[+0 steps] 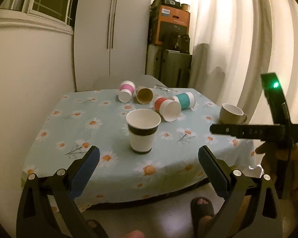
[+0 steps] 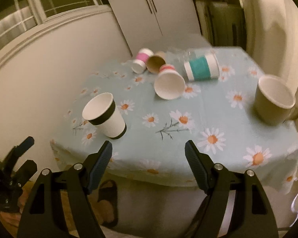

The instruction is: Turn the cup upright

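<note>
White walls close off the left of both frames, with a window (image 1: pixel 41 2) in the upper left and a tall white double-door cupboard (image 1: pixel 113 25) at upper centre. To the cupboard's right stands an orange and black box (image 1: pixel 171 26) stacked on dark cases, and pale curtains (image 1: pixel 238 39) fill the right side. A counter (image 1: pixel 73 123) under a light blue cloth printed with white daisies takes up the middle of each view; its near edge hangs toward a pale floor where a sandalled foot (image 1: pixel 201 206) shows at lower centre.

Near the front of the counter the black-banded paper cup (image 1: pixel 142 131) stands upright, mouth up, apart from the others. Behind it, toward the centre of the frame, four cups lie on their sides close together: a pink-banded cup (image 1: pixel 125 91), a brown cup (image 1: pixel 144 94), a red-banded cup (image 1: pixel 167 108) and a teal-banded cup (image 1: pixel 184 100). A beige mug (image 1: pixel 231 114) stands upright near the right edge of the cloth.

The left claw (image 1: pixel 149 159) sits at the bottom of its view, blue pads spread wide and holding nothing, short of the black-banded cup. The right claw (image 2: pixel 148 151) is likewise spread wide and empty above the counter's near edge.
</note>
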Demonstrator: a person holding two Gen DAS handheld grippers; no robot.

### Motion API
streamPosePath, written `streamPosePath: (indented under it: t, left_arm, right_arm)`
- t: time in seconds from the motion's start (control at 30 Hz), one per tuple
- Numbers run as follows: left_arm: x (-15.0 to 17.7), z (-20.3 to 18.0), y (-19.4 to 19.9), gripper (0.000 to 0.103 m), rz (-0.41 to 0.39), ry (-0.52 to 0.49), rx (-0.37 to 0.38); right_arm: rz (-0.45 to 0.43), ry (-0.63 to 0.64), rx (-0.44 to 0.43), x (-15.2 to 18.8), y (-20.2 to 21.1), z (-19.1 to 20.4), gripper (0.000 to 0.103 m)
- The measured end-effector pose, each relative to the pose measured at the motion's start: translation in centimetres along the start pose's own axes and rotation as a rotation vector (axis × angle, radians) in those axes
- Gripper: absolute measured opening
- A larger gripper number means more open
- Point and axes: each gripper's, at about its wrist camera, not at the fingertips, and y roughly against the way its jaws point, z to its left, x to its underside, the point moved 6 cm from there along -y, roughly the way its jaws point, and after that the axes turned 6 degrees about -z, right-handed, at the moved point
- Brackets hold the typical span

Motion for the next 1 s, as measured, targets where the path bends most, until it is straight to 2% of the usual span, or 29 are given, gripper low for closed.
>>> streamPosePath:
  t: [0.2,0.37,0.47,0.77,1.0]
  left_arm:
    - [0.8,0.7,1.7,0.097,-0.019,0.015,0.009]
    - [0.7,0.7,3.1,0.097,-0.058,0.005,0.001]
    - [1.4,0.6,3.7,0.097,-0.060,-0.003,-0.012]
    - [3.1,-1.2,6.4,0.097,-0.081,-0.076,-0.035]
    - [4.1,-1.8,8.3,0.097,-0.090,-0.065,-0.024]
  right_arm:
    - [-0.123,0.081,0.000,1.1,3.7,3.0,0.075]
    - [-0.137,0.114,0.009,3.2,5.8,4.3,0.075]
    - [-0.176,0.129,0.024,4.1,7.5,4.9,0.075]
    - [-0.170,0.195,0.056,7.3,9.4,6.3,0.076]
    - [-0.172,0.194,0.072,9.2,11.0,6.9,0.077]
